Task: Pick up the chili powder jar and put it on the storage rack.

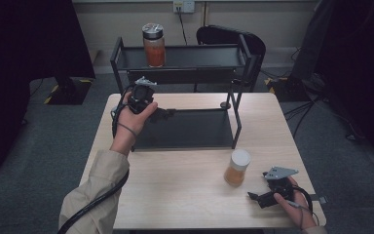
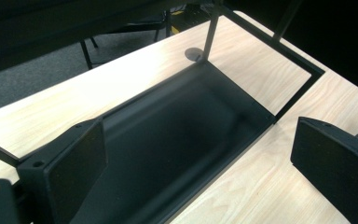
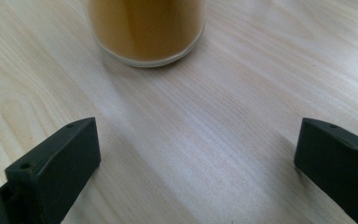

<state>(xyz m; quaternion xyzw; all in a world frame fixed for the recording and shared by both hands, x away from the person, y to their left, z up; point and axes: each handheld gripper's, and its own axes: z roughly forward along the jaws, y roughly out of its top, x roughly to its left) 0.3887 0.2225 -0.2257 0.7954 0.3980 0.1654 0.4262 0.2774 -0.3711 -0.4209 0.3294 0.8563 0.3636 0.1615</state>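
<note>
High view – jar: a jar with a white lid and orange-brown contents is seen upright on the table, in front of the black rack and apart from it.
High view – right gripper: held low at the near right edge of the table; its jaws are pointed left, toward the jar, which is found just beyond and slightly farther from the person. Nothing is held.
High view – left gripper: held at the rack's left end, over the lower shelf, well apart from the jar.
High view – upper shelf: a second jar with a metal lid is seen standing on it.
Left gripper view – jaws: spread wide, empty; the lower shelf is framed between them.
Right gripper view – jaws: spread wide, empty, low over the wood.
Right gripper view – jar position: the jar base is seen straight ahead, a little left of the centre line, not yet between the jaws.
Axis: the jar's long axis is vertical, so a level approach from the side is judged suitable.
Nearer hand: the right is judged much the nearer; the coming move is taken to be a short advance forward until the jar sits between the jaws.
</note>
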